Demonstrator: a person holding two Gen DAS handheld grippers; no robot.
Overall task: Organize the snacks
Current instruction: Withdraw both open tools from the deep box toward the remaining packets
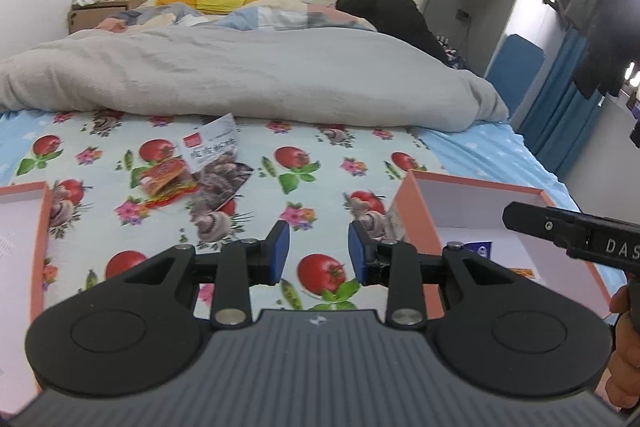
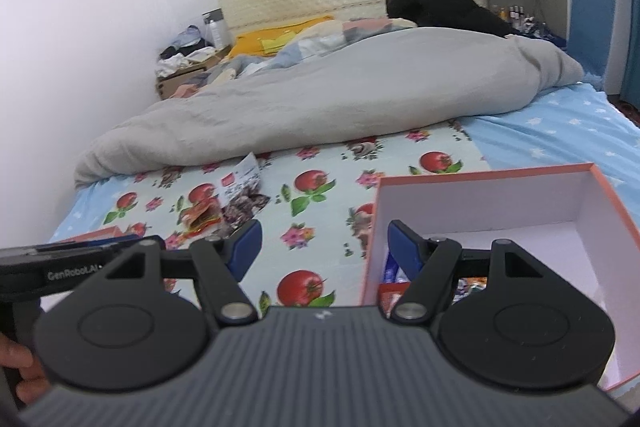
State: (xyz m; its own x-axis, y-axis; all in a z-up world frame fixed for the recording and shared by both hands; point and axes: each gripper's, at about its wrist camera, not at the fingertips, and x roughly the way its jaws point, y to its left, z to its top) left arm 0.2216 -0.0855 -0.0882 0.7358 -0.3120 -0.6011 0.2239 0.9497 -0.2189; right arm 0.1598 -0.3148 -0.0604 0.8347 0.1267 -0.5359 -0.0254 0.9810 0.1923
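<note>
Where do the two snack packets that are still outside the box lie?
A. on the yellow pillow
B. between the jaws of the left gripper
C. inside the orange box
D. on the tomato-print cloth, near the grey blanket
D: the red packet and the grey-white packet lie together on the tomato-print cloth, in front of the grey blanket.

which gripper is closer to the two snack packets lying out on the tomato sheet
Left. The left gripper hangs empty just short of the snack packets, which lie ahead and slightly left. The right gripper sits farther right, beside the orange box.
</note>
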